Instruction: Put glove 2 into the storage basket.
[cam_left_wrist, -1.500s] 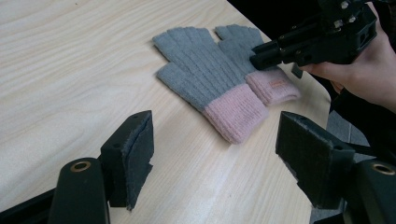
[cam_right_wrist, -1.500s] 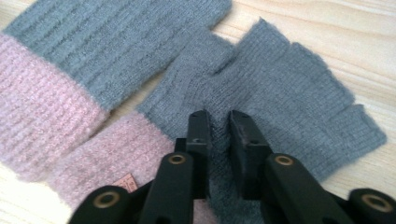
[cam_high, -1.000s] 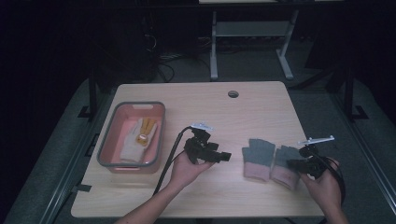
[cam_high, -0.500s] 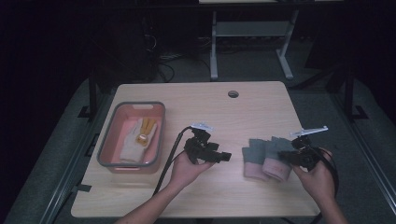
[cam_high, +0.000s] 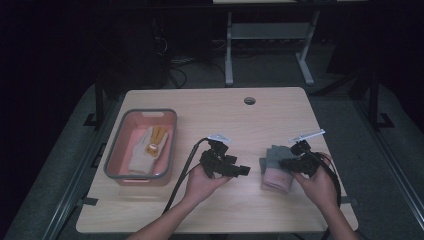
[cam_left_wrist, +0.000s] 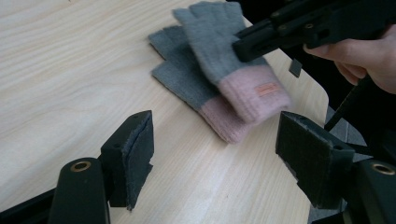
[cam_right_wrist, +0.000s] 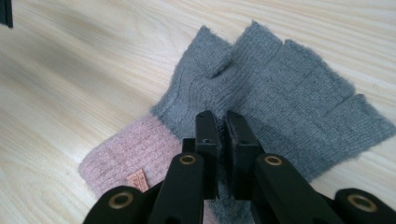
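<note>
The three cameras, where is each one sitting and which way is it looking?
High view: sits above the person's side, looks forward and down on the table; both forearms and hands show.
Left gripper view: rides the left tool, looks along its open jaws at the gloves; the other hand shows.
Right gripper view: rides the right tool, looks down its shut jaws onto the top glove.
All views share the gloves.
</note>
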